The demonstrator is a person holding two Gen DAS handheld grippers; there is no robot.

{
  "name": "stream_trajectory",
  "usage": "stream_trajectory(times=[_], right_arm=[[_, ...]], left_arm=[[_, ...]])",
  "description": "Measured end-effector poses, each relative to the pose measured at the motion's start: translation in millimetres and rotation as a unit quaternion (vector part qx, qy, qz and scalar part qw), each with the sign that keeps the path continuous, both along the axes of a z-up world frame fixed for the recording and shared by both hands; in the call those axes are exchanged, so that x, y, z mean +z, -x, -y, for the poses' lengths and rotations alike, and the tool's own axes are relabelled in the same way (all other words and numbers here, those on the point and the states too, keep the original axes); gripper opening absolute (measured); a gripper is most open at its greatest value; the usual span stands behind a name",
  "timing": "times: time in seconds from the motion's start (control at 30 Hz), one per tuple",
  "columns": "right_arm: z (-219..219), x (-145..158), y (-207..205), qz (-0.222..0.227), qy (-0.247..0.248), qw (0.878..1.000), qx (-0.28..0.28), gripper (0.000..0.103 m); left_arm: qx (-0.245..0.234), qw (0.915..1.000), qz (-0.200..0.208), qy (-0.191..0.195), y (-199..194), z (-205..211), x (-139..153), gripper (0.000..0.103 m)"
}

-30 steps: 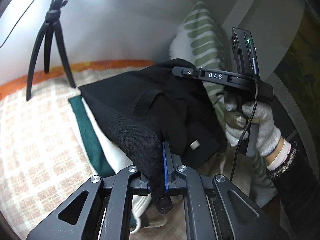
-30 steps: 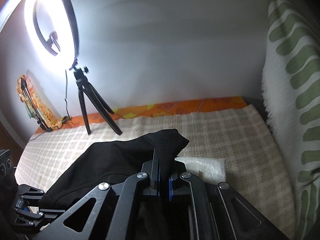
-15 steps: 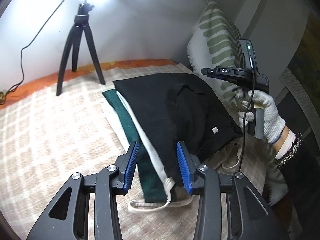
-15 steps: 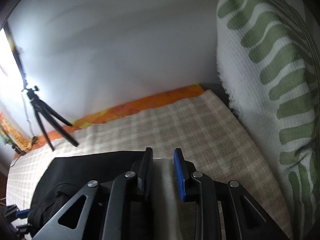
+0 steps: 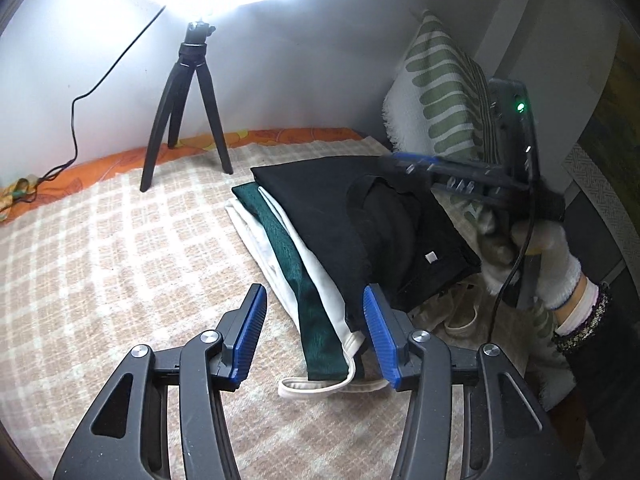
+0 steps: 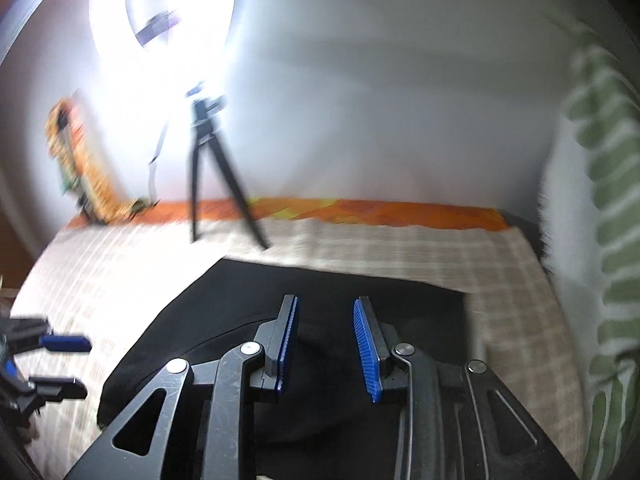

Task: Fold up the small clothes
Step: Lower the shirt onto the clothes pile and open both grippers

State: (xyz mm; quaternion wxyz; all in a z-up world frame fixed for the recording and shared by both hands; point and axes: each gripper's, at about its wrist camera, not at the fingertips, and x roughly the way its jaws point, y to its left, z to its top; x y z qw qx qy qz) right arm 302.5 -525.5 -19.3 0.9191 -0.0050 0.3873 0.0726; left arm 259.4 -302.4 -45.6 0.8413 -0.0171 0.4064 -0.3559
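Note:
A folded black garment (image 5: 360,220) lies on top of a stack with a dark green piece (image 5: 296,264) and a white piece (image 5: 256,232) under it, on the checked bed cover (image 5: 100,260). My left gripper (image 5: 314,336) is open and empty, its jaws on either side of the stack's near end. My right gripper (image 6: 326,340) is open and empty just above the black garment (image 6: 360,288); it also shows in the left wrist view (image 5: 460,176), held by a gloved hand. The left gripper's fingers (image 6: 64,344) show at the right wrist view's left edge.
A ring light on a black tripod (image 5: 188,108) stands at the back by the white wall. A white and green leaf-pattern pillow (image 5: 440,92) leans at the right. An orange patterned sheet edge (image 5: 280,136) runs along the wall. A beige cloth (image 5: 460,312) lies under the stack's right side.
Both grippers have let go of the black garment, which now lies flat on the stack. The left gripper has backed off and opened wider. The right gripper has swung back over the garment.

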Motion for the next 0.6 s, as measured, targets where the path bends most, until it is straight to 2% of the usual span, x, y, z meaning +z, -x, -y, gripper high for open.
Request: stream_trajectory(times=[0.13,0.23,0.43,0.6], right_arm=[[-22.1,-29.7,2.7,-0.039,0.029,0.998,0.029,0.03],[-16.9,-51.1,7.6,-0.054,0.014,0.998,0.021,0.03],[-6.8,-34.7,24.8,-0.031,-0.024,0.999,-0.004,0.031],[-31.9,-23.9,50.6,-0.023,-0.022,0.999,0.024,0.032]], left_arm=[[0.001,1.0,-0.001,-0.001,3.1,-5.5,-0.7,0.049],[0.004,1.0,-0.001,-0.003,5.0,-10.2,-1.5,0.049],[0.011,0.9999,0.001,0.0,12.3,-21.4,3.8,0.049],[0.013,0.9999,0.007,0.003,25.5,-29.8,11.0,0.049]])
